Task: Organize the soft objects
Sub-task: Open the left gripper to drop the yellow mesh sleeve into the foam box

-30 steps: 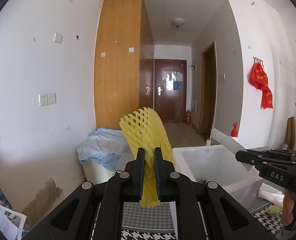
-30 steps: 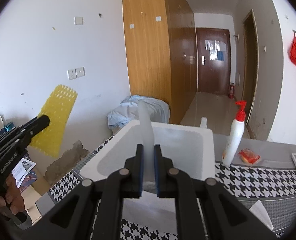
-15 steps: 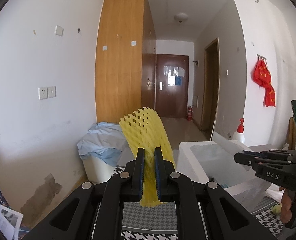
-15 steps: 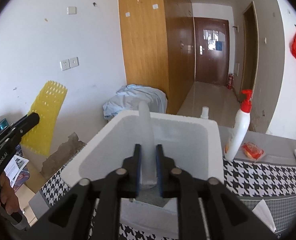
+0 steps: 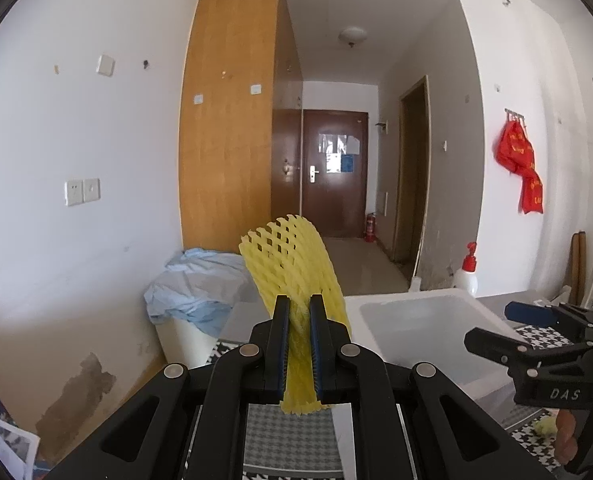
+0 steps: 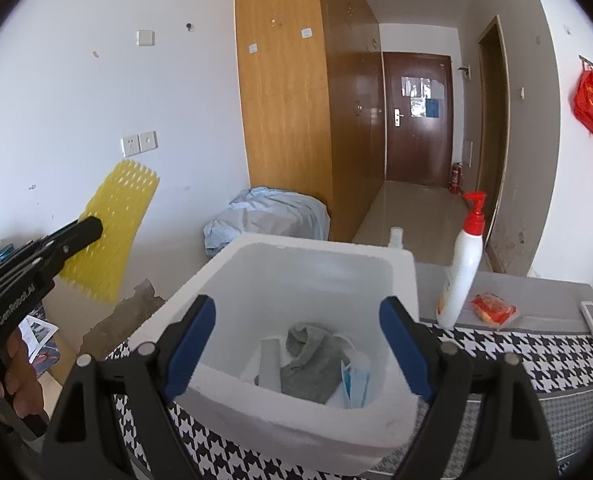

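Left wrist view: the left hand-held gripper (image 5: pixel 299 340) is clamped on a yellow foam fruit net (image 5: pixel 292 268), held upright above the table (image 5: pixel 296 440), left of the white foam box (image 5: pixel 416 320). The net is limp; a thin pinch could let it slip or snag the box rim.

Right wrist view: the right hand-held gripper (image 6: pixel 294 344) is spread wide and empty over the box (image 6: pixel 232 256), which holds a grey sock (image 6: pixel 312 360) and a face mask (image 6: pixel 354 384). The pump bottle (image 6: pixel 462 272) stands just beside the box's right wall; the left approach looks open.
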Demonstrator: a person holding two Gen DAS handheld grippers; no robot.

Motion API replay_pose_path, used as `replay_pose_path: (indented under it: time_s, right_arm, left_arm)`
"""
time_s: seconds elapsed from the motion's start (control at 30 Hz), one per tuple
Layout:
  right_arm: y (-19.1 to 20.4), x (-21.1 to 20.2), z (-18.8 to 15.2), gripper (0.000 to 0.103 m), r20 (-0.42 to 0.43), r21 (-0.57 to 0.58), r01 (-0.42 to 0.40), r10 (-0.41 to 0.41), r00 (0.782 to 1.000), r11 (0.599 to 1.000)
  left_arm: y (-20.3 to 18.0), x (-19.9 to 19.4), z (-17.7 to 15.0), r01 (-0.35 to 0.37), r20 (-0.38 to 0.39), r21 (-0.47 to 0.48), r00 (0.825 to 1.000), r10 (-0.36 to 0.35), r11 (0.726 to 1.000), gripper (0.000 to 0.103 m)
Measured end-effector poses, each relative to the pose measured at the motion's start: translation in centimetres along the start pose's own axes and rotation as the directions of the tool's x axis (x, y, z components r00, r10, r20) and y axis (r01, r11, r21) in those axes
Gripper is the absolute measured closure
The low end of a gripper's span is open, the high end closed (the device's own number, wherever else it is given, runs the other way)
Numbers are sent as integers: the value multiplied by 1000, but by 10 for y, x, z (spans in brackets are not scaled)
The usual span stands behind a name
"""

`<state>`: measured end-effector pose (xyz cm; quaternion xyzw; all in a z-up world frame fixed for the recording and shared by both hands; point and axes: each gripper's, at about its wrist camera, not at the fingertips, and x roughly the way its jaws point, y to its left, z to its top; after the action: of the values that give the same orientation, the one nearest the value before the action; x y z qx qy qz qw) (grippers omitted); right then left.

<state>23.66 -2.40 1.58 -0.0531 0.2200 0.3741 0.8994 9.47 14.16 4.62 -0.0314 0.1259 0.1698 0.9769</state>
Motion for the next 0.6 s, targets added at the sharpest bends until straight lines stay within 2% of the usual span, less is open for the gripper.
replay_pose_path:
  time_s: [0.07,0.33,0.4,0.6]
  right_arm:
    - [-4,-5,-1,16,14,9,8,-8,1000,1000]
    - [-25,-26,-8,1,50,71,50,-53,997,996]
    - [-28,-30,-10,1,51,67,50,-54,997,996]
    - [-34,-43,-16,1,61,54,66,-69,996,996]
  left_arm:
    - [-5,1,3,6,4,9,1000,-6,1000,93]
    - [-22,7,11,39,1,26,999,-39,999,93]
    - [-27,8,13,71,-14,22,997,-71,997,93]
    - [-41,9,17,100,-15,37,995,-99,994,93]
